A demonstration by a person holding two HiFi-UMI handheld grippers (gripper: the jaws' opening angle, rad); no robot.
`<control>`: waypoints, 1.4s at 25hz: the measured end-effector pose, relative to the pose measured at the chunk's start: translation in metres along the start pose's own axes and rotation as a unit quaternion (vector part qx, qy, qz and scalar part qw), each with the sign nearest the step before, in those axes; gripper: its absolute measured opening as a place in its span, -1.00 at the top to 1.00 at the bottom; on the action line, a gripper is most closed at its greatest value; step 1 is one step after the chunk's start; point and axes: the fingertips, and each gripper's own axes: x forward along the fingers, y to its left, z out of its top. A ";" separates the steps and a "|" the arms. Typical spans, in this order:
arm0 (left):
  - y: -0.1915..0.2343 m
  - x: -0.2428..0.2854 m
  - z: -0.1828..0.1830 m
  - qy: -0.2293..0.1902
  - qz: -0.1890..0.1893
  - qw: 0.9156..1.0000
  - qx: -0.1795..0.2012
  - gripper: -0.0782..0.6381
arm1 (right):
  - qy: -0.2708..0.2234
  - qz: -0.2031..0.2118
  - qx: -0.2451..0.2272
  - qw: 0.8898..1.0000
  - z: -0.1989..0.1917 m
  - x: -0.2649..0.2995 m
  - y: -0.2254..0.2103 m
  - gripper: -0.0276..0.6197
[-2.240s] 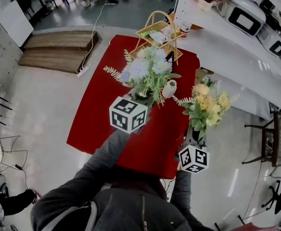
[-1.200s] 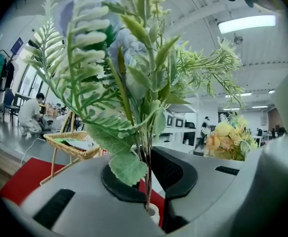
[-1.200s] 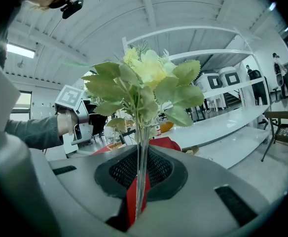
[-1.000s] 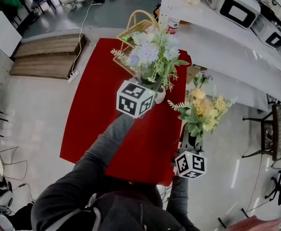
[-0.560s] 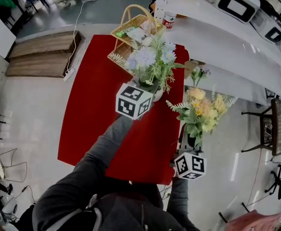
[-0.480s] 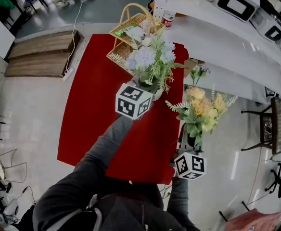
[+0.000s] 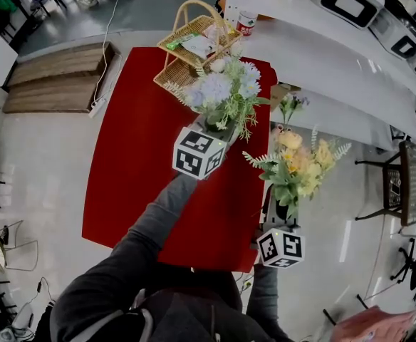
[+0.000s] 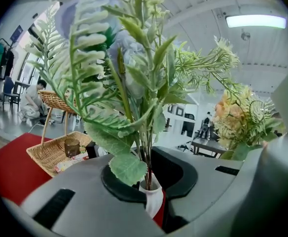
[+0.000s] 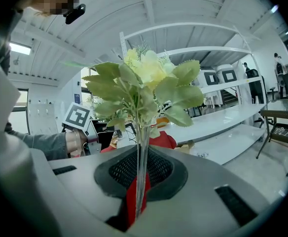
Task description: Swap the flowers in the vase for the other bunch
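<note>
My left gripper is shut on the stems of a blue-and-white flower bunch, held upright over the red table. In the left gripper view the stems run down into the mouth of a white vase, which shows in the gap between the jaws of the left gripper. To the right, off the table's edge, my right gripper is shut on the stems of a yellow bunch. The right gripper view shows those thin stems pinched in the right gripper.
A two-tier wicker basket with packets stands at the table's far end. White shelving with appliances runs along the right, with a can on it. Wooden pallets lie on the floor at left. A metal chair stands at far right.
The left gripper has come down with the blue bunch over the spot where the vase stood; the vase, once beside the bunch, is now hidden under it. The right gripper has stayed put.
</note>
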 end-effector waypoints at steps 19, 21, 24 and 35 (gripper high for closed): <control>0.004 -0.012 0.002 0.002 0.032 0.999 0.008 0.13 | -0.011 0.012 0.003 1.000 0.005 -0.001 0.008 0.84; 0.008 -0.014 0.003 0.003 0.037 0.999 0.007 0.07 | -0.015 0.009 0.004 1.000 0.007 -0.001 0.008 0.84; 0.010 -0.023 0.002 0.002 0.041 0.999 -0.002 0.01 | -0.021 0.009 0.007 1.000 0.009 -0.001 0.008 0.84; 0.017 -0.083 -0.019 0.007 0.087 0.996 -0.026 0.01 | -0.049 0.035 0.011 0.998 0.029 -0.008 0.030 0.84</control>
